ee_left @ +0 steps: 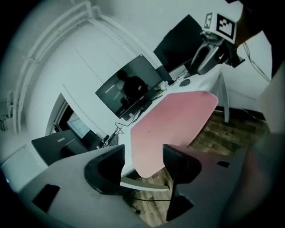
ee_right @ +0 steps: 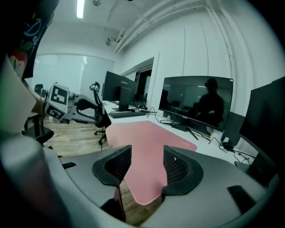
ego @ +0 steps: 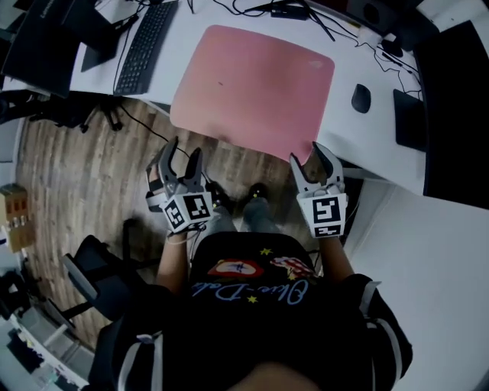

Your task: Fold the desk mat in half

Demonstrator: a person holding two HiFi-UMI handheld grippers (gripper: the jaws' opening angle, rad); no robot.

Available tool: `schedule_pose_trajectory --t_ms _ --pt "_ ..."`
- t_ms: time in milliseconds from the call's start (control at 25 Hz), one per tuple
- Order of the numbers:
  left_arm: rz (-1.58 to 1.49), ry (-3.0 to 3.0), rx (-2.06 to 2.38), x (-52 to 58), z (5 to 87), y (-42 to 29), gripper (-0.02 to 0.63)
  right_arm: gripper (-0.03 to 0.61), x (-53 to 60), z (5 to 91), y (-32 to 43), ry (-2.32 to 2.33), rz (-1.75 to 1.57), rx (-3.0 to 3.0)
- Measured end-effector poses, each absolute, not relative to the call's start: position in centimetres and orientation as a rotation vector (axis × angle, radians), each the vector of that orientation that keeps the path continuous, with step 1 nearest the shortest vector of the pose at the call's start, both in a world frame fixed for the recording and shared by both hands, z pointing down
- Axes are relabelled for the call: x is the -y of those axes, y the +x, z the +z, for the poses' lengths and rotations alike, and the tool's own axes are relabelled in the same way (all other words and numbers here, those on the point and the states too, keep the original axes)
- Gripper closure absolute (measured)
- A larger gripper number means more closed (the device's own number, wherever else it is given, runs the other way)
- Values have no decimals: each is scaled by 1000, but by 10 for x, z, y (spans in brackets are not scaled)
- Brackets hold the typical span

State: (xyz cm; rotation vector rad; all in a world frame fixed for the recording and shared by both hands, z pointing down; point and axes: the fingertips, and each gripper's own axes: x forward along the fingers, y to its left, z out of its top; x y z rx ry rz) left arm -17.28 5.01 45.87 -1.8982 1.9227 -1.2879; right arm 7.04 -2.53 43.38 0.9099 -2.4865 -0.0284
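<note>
The pink rectangular desk mat (ego: 256, 88) lies flat and unfolded on the white tabletop (ego: 195, 23), its near edge hanging out past the tabletop's front edge over the wood-plank floor (ego: 76, 168).

The head view shows both tools short of that edge. The left tool (ego: 186, 153) is below the mat's near left corner and clear of it. The right tool (ego: 312, 162) has its tips just beside the near right corner. This view alone shows the black keyboard (ego: 145, 46) left of the mat and the black mouse (ego: 361, 98) to its right.

In the left gripper view the jaws stand well apart with nothing gripped. The mat's corner (ee_left: 173, 120) shows through the gap, and the right tool (ee_left: 209, 53) shows beyond it.

In the right gripper view the jaws are likewise wide and empty. The other corner (ee_right: 142, 142) shows between them, with neither pad pressing on it. Only the two gripper views show the dark monitor (ee_right: 196, 102) behind the mat.
</note>
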Motion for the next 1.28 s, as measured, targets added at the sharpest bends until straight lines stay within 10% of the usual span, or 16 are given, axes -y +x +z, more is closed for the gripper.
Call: schedule_pose_trajectory --t_ms 1280 --pt "-1482 -1626 -1423 5 626 -218 342 327 -5 602 15 1089 -451 1910"
